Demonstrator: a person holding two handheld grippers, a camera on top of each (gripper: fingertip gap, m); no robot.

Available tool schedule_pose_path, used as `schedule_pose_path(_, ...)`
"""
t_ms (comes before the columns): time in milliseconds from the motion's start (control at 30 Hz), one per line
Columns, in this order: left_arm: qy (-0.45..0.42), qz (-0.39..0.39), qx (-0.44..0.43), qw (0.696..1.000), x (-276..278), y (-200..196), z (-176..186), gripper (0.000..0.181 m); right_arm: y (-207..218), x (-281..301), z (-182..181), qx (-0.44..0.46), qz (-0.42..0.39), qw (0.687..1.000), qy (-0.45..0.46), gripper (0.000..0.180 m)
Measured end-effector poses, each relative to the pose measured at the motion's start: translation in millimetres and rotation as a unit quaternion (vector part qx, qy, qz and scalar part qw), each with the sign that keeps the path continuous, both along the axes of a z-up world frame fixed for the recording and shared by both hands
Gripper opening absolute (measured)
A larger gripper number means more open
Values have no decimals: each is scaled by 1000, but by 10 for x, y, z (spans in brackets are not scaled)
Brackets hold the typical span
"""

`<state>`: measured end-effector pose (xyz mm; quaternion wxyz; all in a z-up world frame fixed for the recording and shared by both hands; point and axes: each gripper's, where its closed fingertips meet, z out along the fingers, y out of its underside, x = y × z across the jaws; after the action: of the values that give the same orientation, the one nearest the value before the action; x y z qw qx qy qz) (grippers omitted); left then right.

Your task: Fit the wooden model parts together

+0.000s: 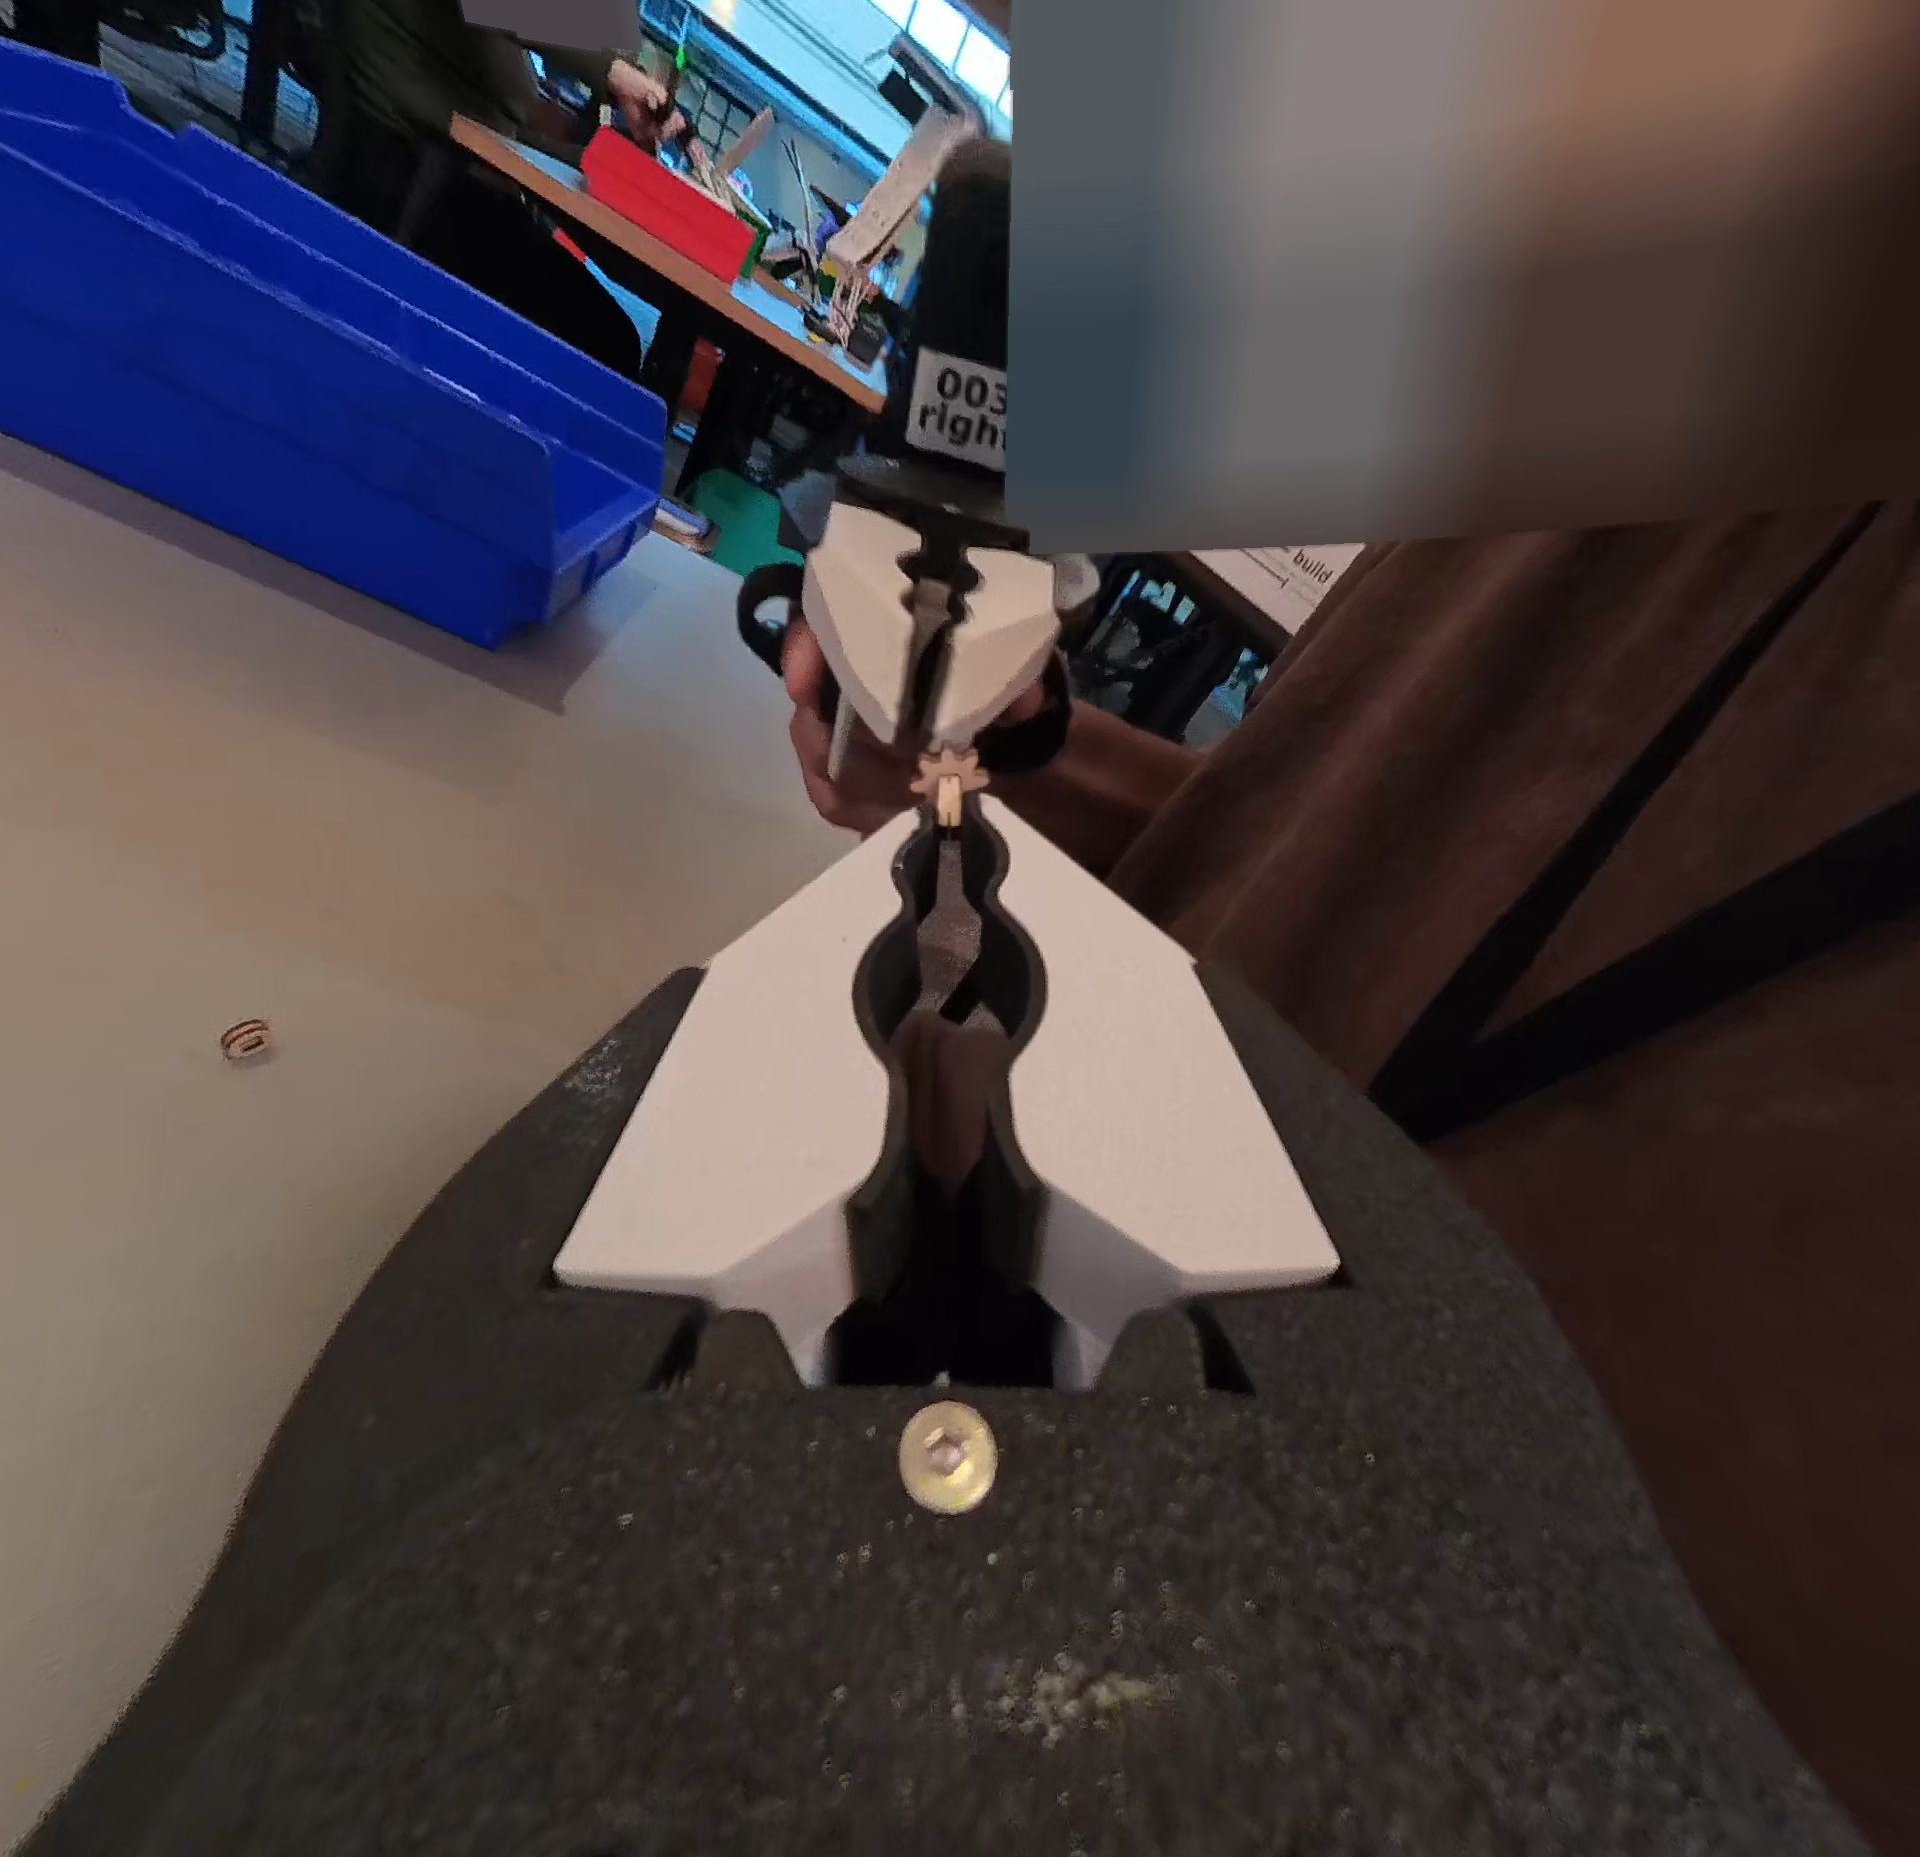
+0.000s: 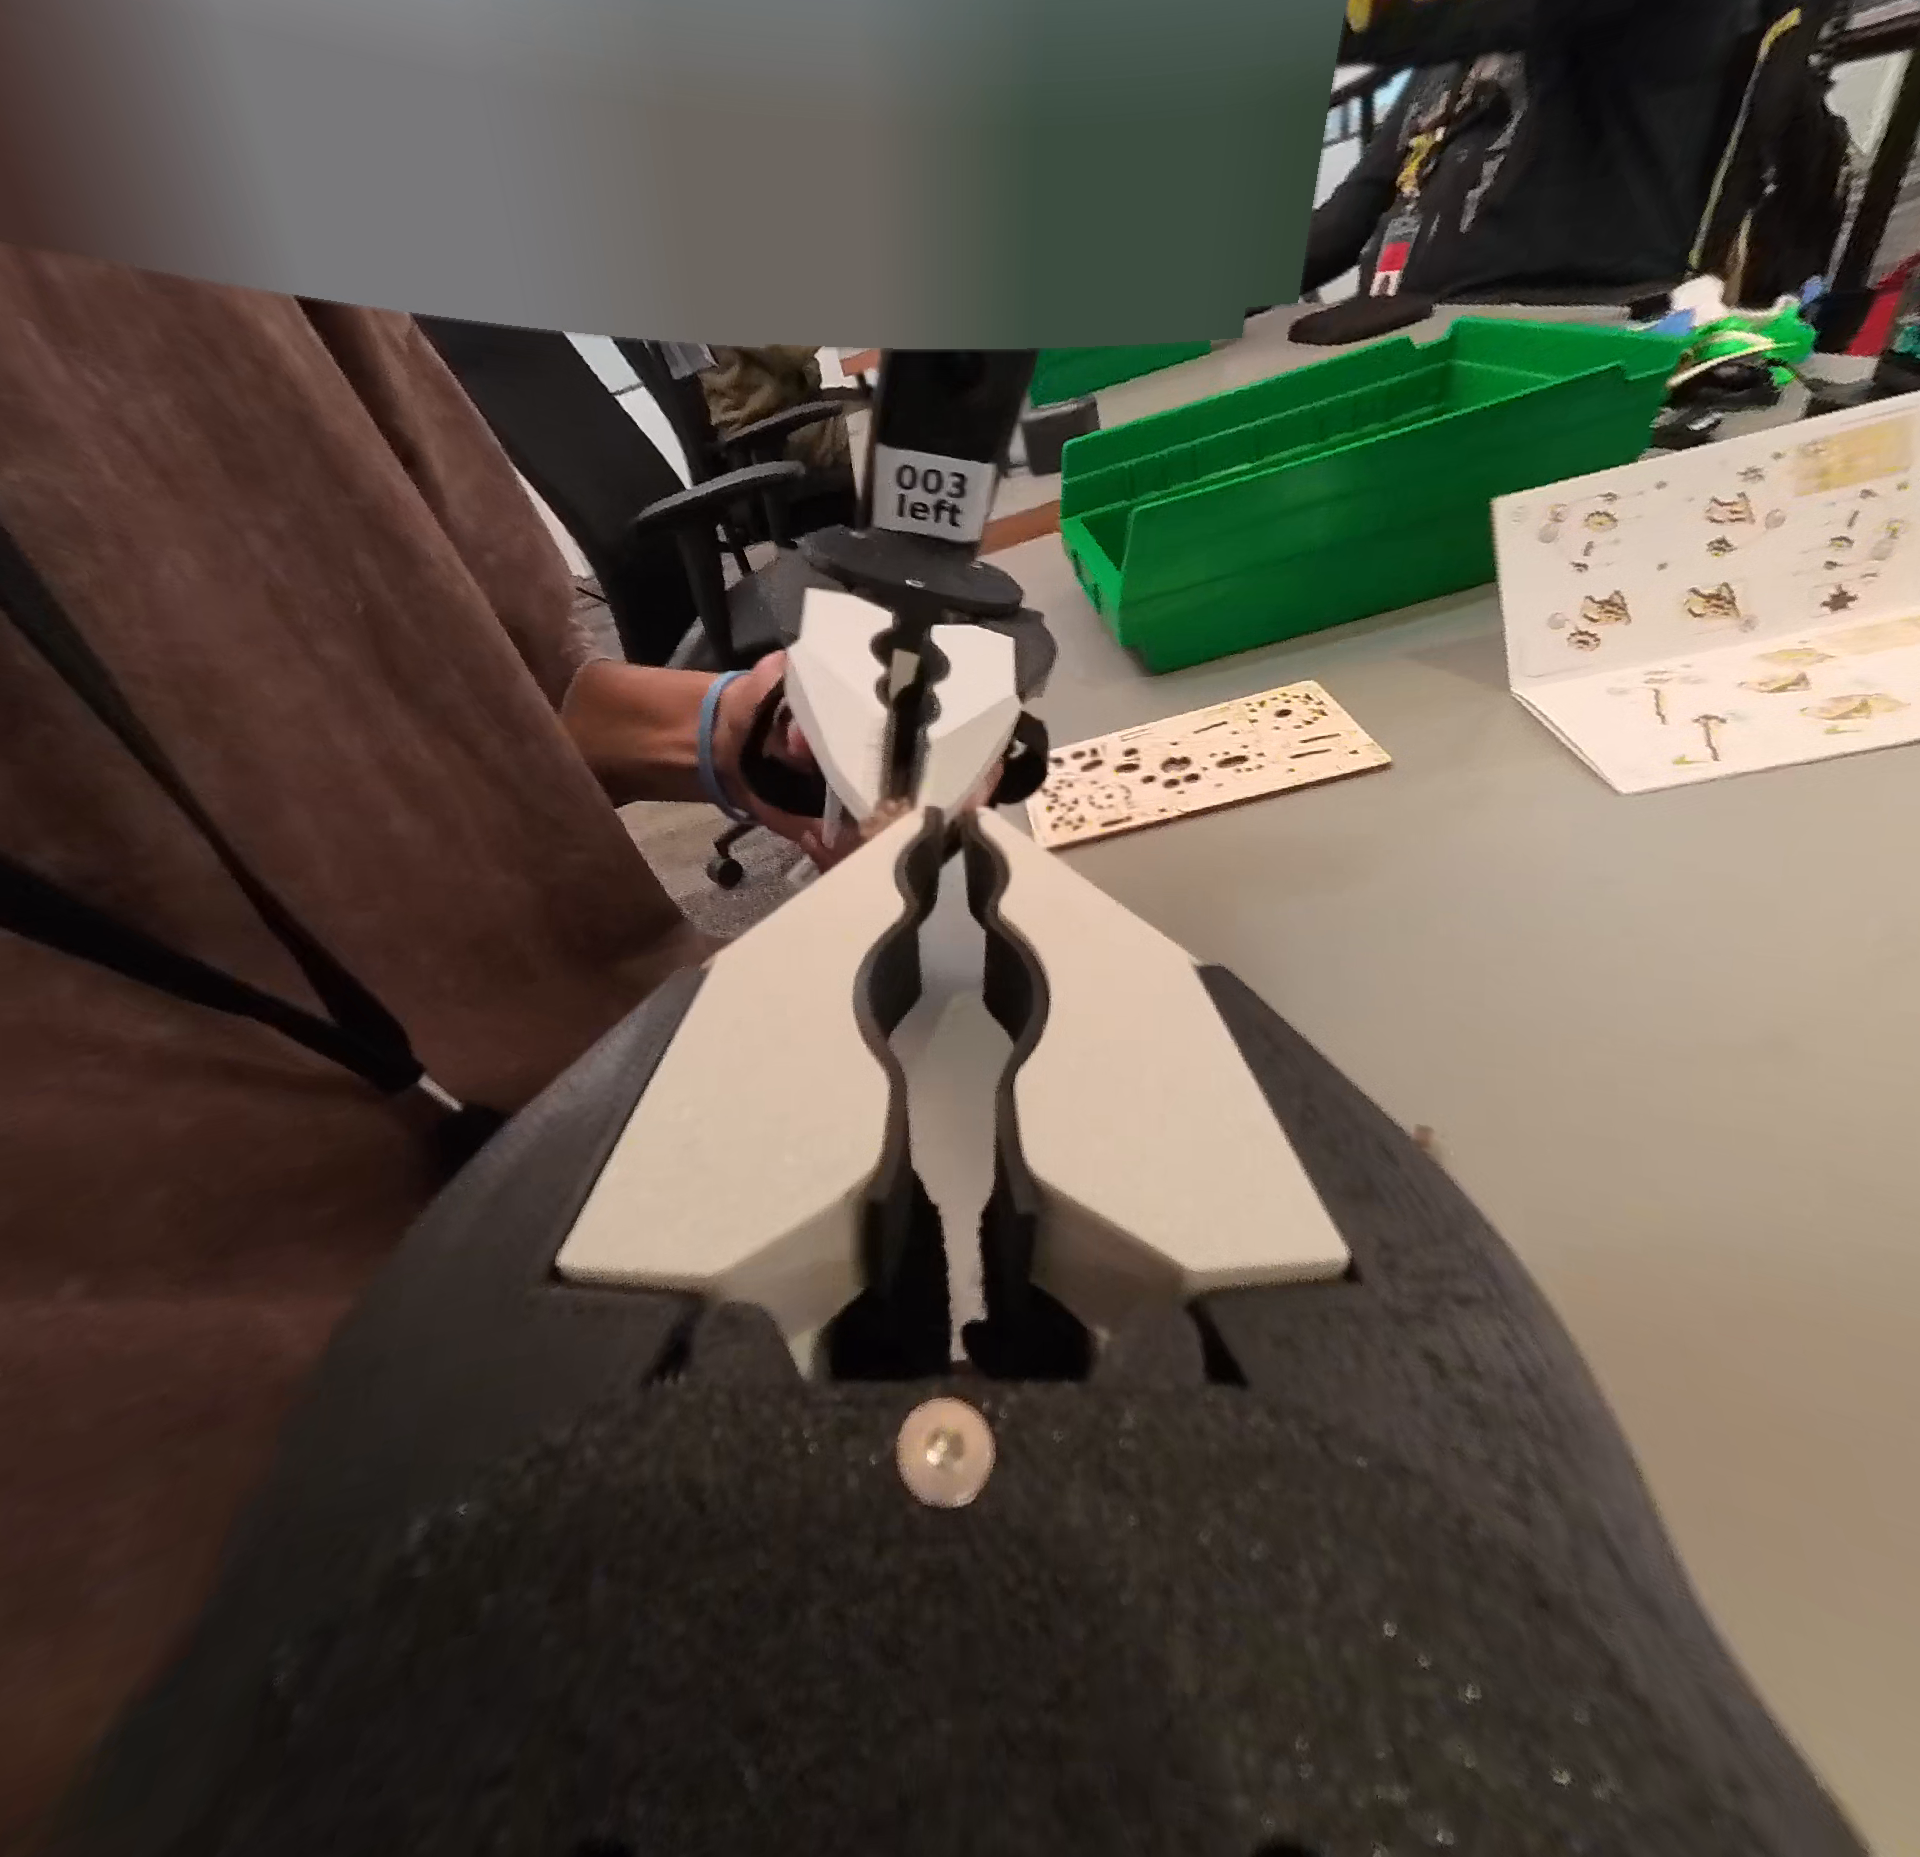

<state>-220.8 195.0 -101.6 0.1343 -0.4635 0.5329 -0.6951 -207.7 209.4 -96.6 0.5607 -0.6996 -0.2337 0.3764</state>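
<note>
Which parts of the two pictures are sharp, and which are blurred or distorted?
Left wrist view: the small wooden gear is sharp; the blue bin bends from wide-angle distortion. Right wrist view: the green bin is fairly clear; the gripper's black body is soft.

Two grippers, left gripper (image 1: 948, 820) and right gripper (image 2: 948, 820), tips meeting. Wooden parts: one small gear (image 1: 948, 771), one peg (image 1: 947, 801), one loose piece (image 1: 246, 1039) on the table. Bins: one blue (image 1: 312, 394), one green (image 2: 1340, 519), one red (image 1: 665, 202). One punched wooden sheet (image 2: 1205, 763). One instruction sheet (image 2: 1714, 592).
</note>
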Motion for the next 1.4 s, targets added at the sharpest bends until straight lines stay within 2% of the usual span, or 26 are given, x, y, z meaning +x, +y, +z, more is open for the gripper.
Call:
schedule_pose_path(100,5,8,0,1000,-10,53,-23,2,-12,84,60,9,-6,1000,5,2)
schedule_pose_path(367,2,11,4,1000,-15,48,-15,2,-37,-123,-37,-7,22,1000,-8,1)
schedule_pose_path(467,5,14,37,999,-11,41,-41,2,-42,-93,-57,-18,24,1000,-5,9)
schedule_pose_path(600,-2,44,167,985,0,34,-106,1,-79,-47,-79,-49,44,997,30,18)
schedule_pose_path(700,1,59,228,972,-5,37,-158,1,-116,-156,-127,-90,87,990,68,25)
schedule_pose_path(800,7,66,275,959,-36,50,-211,1,-76,-166,-210,-102,82,989,62,26)
schedule_pose_path(967,8,60,273,960,-82,17,-204,1,-76,-268,-241,-97,99,988,61,23)
schedule_pose_path(1033,9,58,274,960,-96,15,-206,2,-59,-282,-222,-94,96,989,67,14)
schedule_pose_path(1167,10,58,280,958,-121,18,-217,2,-51,-307,-247,-104,99,987,68,14)
schedule_pose_path(1400,36,65,296,952,-129,78,-319,2,-7,-292,-368,-105,73,992,-4,14)
